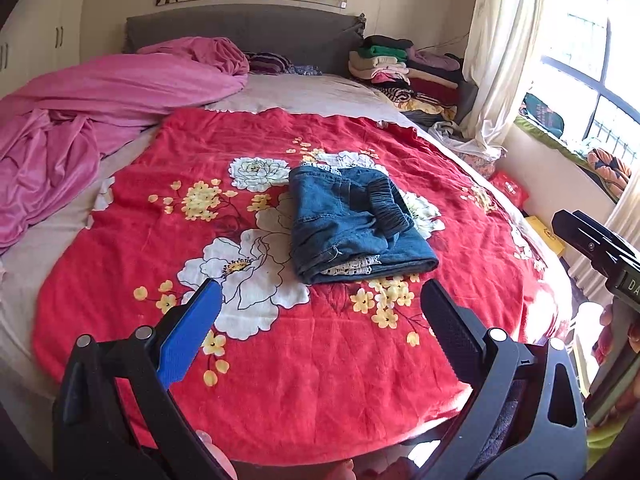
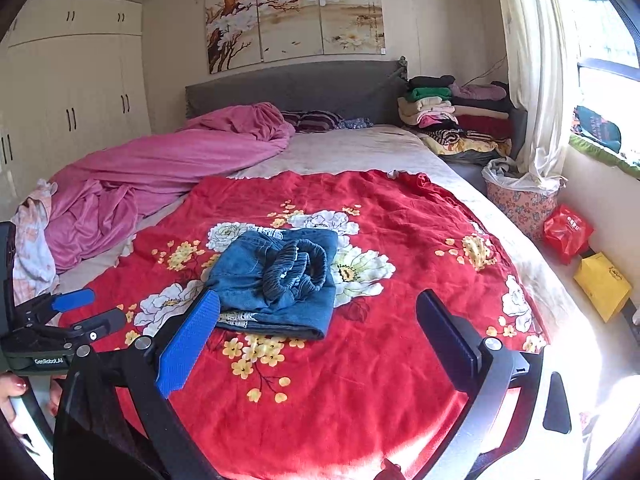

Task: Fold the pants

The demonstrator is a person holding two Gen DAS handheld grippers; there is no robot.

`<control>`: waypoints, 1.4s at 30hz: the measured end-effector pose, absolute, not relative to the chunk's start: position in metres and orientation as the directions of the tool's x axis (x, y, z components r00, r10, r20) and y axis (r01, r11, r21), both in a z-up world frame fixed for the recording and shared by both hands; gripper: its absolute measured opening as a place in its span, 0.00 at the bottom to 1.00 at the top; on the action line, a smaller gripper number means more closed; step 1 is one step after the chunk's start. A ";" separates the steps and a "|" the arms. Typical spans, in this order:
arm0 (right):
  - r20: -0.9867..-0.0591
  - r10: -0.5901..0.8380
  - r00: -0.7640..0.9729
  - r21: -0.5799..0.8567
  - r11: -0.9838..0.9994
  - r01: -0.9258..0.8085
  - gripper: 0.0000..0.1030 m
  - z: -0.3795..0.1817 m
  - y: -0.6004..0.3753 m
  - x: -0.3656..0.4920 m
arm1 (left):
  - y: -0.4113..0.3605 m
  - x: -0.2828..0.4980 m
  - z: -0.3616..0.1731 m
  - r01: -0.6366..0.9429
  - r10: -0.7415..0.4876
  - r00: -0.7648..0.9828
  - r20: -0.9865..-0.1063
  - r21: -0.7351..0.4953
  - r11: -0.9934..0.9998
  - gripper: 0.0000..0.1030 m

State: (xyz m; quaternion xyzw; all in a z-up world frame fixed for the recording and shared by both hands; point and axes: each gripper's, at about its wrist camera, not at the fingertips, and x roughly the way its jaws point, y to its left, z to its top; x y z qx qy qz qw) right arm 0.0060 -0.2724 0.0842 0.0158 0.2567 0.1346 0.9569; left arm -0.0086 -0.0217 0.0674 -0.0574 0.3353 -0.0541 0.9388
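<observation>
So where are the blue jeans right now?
The folded jeans lie in the middle of the red flowery blanket on the bed, ahead of both open grippers and touching neither; both views show them.

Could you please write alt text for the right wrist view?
Folded blue denim pants lie on a red floral blanket on a bed, just ahead of the open right gripper. The left gripper, also open, shows at the left edge.

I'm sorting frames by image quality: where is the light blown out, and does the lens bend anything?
Left wrist view: the window is overexposed white; the red floral blanket bulges into a fisheye curve; the folded denim pants stay sharp. Right wrist view: sun glare washes out the blanket's near right edge and the curtain; the wardrobe bows.
</observation>
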 end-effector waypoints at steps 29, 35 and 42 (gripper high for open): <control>-0.534 0.249 0.808 0.088 0.967 -0.240 0.95 0.039 -0.285 -0.022 | -0.039 -0.031 0.029 0.039 -0.122 0.736 -0.666 -0.139 0.990 0.91; -0.550 0.254 0.795 0.076 0.964 -0.255 0.96 0.027 -0.279 -0.024 | -0.034 -0.030 0.023 0.022 -0.114 0.734 -0.669 -0.144 0.989 0.91; -0.567 0.258 0.782 0.080 0.962 -0.260 0.96 0.011 -0.275 -0.020 | -0.034 -0.029 0.013 0.021 -0.112 0.730 -0.674 -0.142 0.990 0.91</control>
